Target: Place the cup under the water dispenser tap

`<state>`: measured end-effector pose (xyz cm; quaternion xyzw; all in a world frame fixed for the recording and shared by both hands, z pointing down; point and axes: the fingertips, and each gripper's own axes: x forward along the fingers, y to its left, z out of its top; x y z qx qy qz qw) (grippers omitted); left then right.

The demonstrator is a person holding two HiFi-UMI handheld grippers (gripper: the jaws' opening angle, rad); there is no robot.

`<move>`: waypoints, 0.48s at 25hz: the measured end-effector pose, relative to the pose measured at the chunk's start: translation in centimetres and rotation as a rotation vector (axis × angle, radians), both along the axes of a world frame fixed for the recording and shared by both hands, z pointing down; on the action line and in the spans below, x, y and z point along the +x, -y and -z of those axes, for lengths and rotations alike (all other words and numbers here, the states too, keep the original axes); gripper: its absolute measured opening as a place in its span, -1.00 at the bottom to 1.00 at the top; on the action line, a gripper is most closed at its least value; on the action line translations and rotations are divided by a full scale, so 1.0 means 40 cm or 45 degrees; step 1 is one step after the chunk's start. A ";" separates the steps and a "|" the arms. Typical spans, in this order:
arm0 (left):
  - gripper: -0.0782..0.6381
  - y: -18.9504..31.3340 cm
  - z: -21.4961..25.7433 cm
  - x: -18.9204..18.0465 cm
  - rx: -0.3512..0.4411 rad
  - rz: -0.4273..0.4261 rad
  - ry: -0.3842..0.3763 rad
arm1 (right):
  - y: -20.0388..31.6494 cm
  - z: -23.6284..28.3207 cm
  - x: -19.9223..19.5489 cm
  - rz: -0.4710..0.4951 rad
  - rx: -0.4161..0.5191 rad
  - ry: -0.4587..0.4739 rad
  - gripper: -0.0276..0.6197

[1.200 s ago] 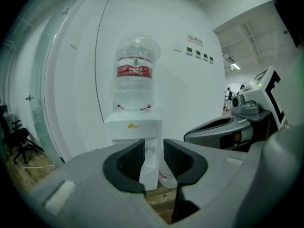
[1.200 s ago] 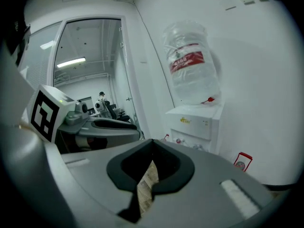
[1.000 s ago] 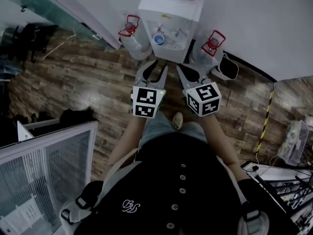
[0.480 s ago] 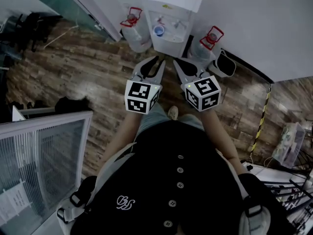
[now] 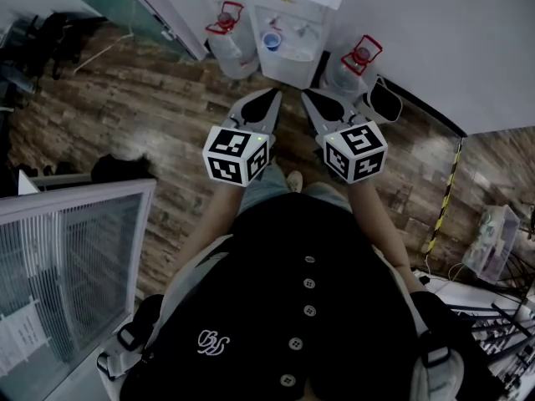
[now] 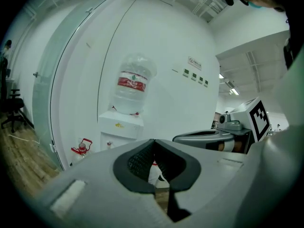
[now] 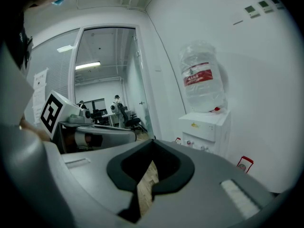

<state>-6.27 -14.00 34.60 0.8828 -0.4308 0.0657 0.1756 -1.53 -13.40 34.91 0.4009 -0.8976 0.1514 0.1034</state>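
Note:
The white water dispenser (image 5: 288, 23) stands against the wall at the top of the head view. A blue cup (image 5: 270, 42) sits in its recess under the taps. Both grippers hover over the wooden floor short of the dispenser and apart from the cup. My left gripper (image 5: 275, 95) has just been closing and is now shut, with nothing between its jaws (image 6: 154, 144). My right gripper (image 5: 306, 95) is shut and empty too (image 7: 152, 144). The dispenser (image 6: 118, 127), with its bottle (image 6: 133, 84) on top, fills the left gripper view ahead; the cup is hidden there.
Two spare water bottles with red handles (image 5: 227, 32) (image 5: 355, 65) stand on the floor either side of the dispenser. A dark bin (image 5: 384, 98) sits to the right. A glass partition (image 5: 75, 249) is at the lower left, and a striped post (image 5: 447, 190) at the right.
The left gripper's jaws went from wide open to shut, and its cube has rolled. Both grippers have lifted slightly. The dispenser sits higher in the head view.

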 end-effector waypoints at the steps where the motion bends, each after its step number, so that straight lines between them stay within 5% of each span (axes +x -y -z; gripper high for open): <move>1: -0.79 -0.004 0.001 0.005 0.001 -0.011 0.001 | -0.003 0.000 -0.001 0.004 -0.001 -0.001 -0.91; 12: -0.79 -0.040 -0.037 0.039 -0.041 -0.115 0.120 | -0.017 -0.011 0.002 0.016 -0.011 -0.019 -0.91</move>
